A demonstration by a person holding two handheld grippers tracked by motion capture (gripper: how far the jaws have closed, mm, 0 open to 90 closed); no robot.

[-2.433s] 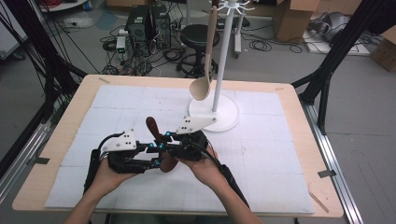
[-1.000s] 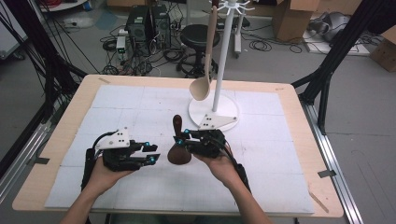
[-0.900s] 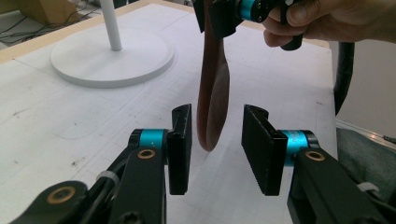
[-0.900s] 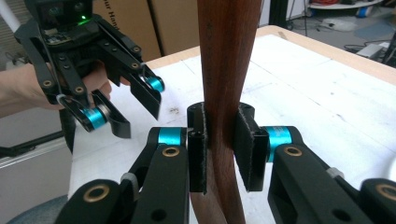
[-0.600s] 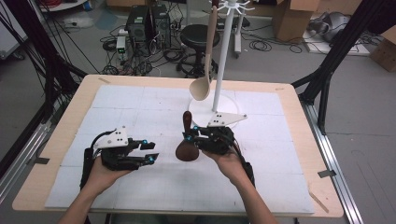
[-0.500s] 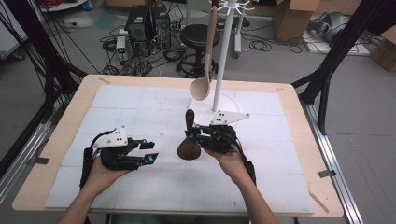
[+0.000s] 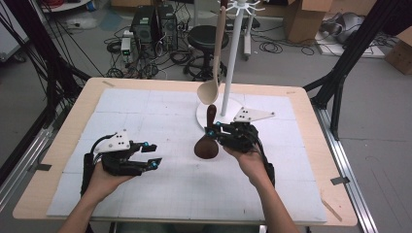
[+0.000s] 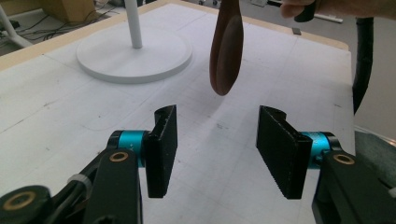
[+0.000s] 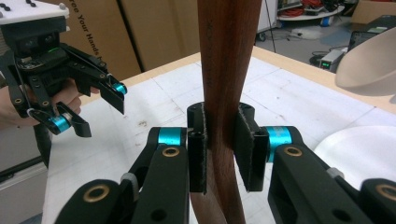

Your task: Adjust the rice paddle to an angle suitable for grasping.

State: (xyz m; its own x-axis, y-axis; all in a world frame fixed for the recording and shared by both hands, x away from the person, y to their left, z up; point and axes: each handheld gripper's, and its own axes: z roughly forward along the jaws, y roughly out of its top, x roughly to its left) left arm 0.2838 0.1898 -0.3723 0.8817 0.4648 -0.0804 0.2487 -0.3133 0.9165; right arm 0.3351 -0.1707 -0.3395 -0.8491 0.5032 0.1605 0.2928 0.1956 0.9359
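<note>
Two grippers are yours: your right gripper (image 7: 214,132) clamps the handle of the dark brown wooden spoon (image 7: 207,143), held upright with its bowl down, just above the white mat (image 7: 160,116) near the white stand's round base (image 9: 359,151). Your left gripper (image 8: 217,151), its jaws just opened, grips nothing.

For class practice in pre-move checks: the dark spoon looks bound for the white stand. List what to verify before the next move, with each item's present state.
1. Right gripper jaws clamp the dark wooden spoon by its handle: ok.
2. Left gripper released: ok; its jaws have just been opening, nothing between them.
3. Spoon off the table, bowl downward: ok.
4. Free hook on the stand: cannot tell; the top is cut off.
5. Clearance from the hanging pale spoon: not ok yet; it hangs just above the dark handle.
</note>
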